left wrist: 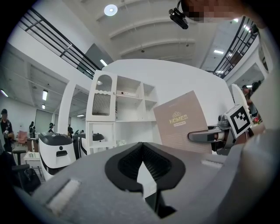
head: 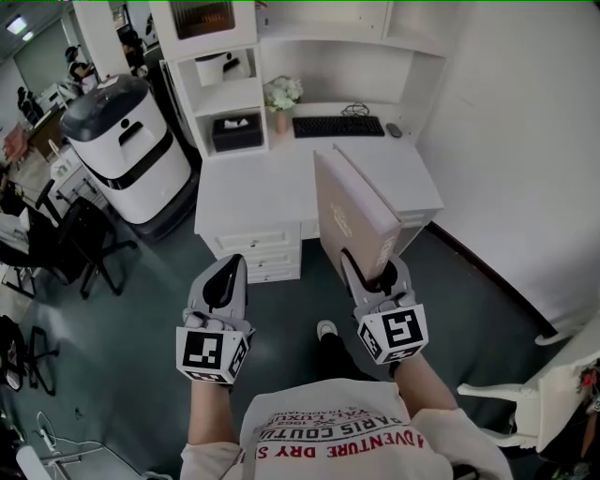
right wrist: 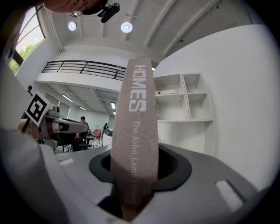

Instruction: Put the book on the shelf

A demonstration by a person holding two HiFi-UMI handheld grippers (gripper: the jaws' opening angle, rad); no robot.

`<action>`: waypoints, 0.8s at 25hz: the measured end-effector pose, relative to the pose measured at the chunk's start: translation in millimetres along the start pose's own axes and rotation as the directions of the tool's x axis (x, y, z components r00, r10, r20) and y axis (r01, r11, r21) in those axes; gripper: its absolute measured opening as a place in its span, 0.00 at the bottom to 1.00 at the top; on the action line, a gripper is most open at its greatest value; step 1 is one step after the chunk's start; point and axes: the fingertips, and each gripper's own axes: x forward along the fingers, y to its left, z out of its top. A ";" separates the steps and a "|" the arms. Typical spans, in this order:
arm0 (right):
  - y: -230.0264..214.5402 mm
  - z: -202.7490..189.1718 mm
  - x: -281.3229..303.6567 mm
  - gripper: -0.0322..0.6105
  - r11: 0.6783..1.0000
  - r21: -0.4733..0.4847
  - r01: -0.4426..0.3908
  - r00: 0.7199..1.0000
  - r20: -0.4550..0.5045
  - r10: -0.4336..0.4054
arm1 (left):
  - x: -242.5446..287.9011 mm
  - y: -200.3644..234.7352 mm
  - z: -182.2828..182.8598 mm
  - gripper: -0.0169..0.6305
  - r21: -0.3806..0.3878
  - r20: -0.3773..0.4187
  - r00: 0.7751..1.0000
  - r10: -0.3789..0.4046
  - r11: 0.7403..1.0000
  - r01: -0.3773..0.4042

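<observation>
Bright ceiling lights [left wrist: 110,9] overhead (gripper views fisheye-warped, corners dark).

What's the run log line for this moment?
stage: book in hand, not yet shelved | right tongs: shut on book, held upright | left tongs: shut, empty | shelf: ahead, above desk

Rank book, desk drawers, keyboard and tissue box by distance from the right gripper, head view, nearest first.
1. book: clamped in the right gripper, standing up from its jaws.
2. desk drawers: front of the desk, ahead and to the left.
3. keyboard: back of the desktop.
4. tissue box: shelf cubby, further left than the keyboard.
</observation>
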 end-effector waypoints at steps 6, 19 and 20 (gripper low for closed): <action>-62.2 -4.6 75.0 0.32 0.999 0.006 -0.034 0.999 0.008 0.034 | 83.8 19.2 1.5 0.03 0.004 0.004 0.999 0.051 0.999 -0.051; -173.9 6.8 213.4 0.32 0.994 -0.045 -0.103 0.994 0.022 0.104 | 248.1 36.9 23.8 0.03 0.021 0.054 0.995 0.087 0.996 -0.088; -177.2 6.1 221.5 0.32 0.993 -0.046 -0.105 0.994 0.019 0.106 | 255.0 38.8 23.9 0.03 0.021 0.054 0.995 0.084 0.996 -0.085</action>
